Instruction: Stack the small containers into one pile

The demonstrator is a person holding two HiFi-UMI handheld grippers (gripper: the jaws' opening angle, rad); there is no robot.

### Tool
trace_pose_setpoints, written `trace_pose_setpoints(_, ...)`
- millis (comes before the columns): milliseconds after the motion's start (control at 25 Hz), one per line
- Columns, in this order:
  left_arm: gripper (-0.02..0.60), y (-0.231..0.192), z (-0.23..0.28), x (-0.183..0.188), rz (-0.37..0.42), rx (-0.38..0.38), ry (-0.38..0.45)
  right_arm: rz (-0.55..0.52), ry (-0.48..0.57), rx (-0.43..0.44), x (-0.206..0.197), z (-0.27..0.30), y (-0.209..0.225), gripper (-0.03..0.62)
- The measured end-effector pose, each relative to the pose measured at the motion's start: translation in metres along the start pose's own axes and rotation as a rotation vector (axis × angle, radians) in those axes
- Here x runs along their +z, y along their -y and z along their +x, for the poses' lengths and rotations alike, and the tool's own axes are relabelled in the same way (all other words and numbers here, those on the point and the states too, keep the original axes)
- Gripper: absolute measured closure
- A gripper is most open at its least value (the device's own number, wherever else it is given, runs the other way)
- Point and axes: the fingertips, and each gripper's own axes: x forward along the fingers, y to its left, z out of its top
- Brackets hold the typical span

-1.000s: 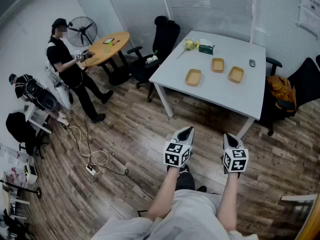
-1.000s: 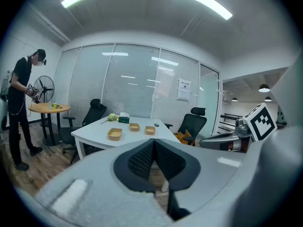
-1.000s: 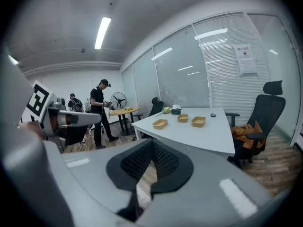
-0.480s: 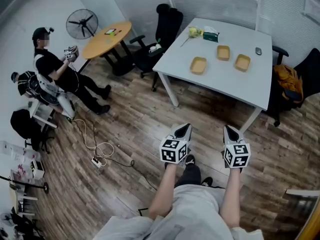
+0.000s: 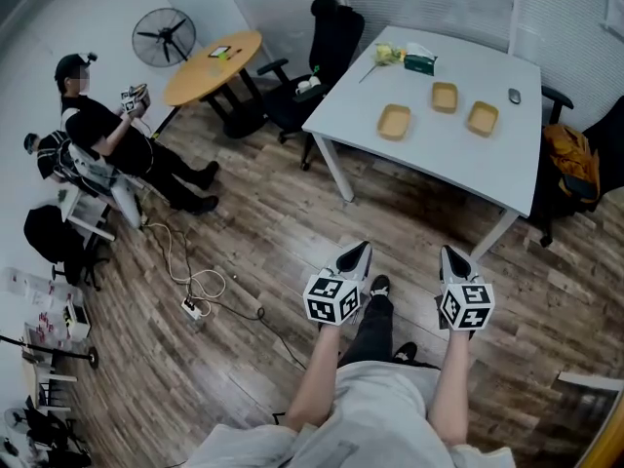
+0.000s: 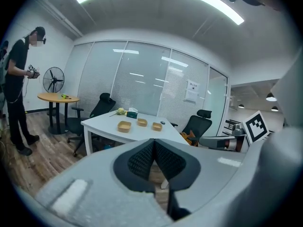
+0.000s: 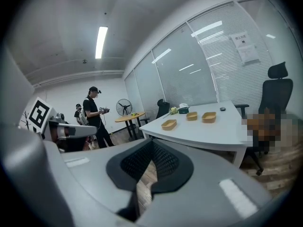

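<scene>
Three small tan containers stand apart on the white table (image 5: 507, 174): one toward the left (image 5: 394, 122), one at the back (image 5: 445, 97) and one on the right (image 5: 483, 118). My left gripper (image 5: 359, 254) and right gripper (image 5: 448, 257) hover over the wooden floor, well short of the table, both shut and empty. In the left gripper view the shut jaws (image 6: 154, 143) point at the containers (image 6: 124, 126) (image 6: 142, 122) (image 6: 156, 126). The right gripper (image 7: 151, 144) also faces them (image 7: 169, 124) (image 7: 191, 116) (image 7: 209, 117).
A green tissue box (image 5: 421, 63) and a mouse (image 5: 515, 96) lie on the table. Black chairs (image 5: 331, 37) stand beside it, one with an orange bag (image 5: 567, 164). A person (image 5: 97, 130), a fan (image 5: 163, 35) and a round wooden table (image 5: 213, 66) are at the left. Cables (image 5: 190, 295) cross the floor.
The view has shifted, so the white table sits a little higher and further right. The person at the left has moved away from the round table toward the wall. Both grippers stay shut.
</scene>
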Motion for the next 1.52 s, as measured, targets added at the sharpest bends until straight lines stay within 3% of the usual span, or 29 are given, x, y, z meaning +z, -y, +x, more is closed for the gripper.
trace_pose_setpoints(280,0.575,0.001,0.053,0.005,0.009,-0.068,-0.027,-0.024,0.012,-0.006,0.016,0.032,0.016,0.594)
trace_pose_setpoints(560,0.575,-0.037,0.114,0.046,-0.012,-0.033,0.000,-0.029,-0.027,-0.012,0.035,0.083,0.038,0.594)
trace_pose_setpoints(760,0.575,-0.050,0.173,0.056,-0.006,-0.118,-0.041,-0.033,-0.076,0.013,0.043,0.133,0.052,0.594)
trace_pose_setpoints(1080,0.575,-0.096,0.249,0.088,-0.004,-0.204,-0.070,-0.035,-0.124,-0.049,0.068,0.208,0.080,0.594)
trace_pose_setpoints(1280,0.577,-0.119,0.285,0.104,0.023,-0.265,-0.089,-0.030,-0.184,-0.086,0.060,0.245,0.075,0.594)
trace_pose_setpoints(1520,0.577,-0.149,0.306,0.108,0.040,-0.305,-0.105,0.024,-0.142,-0.125,0.055,0.271,0.071,0.594)
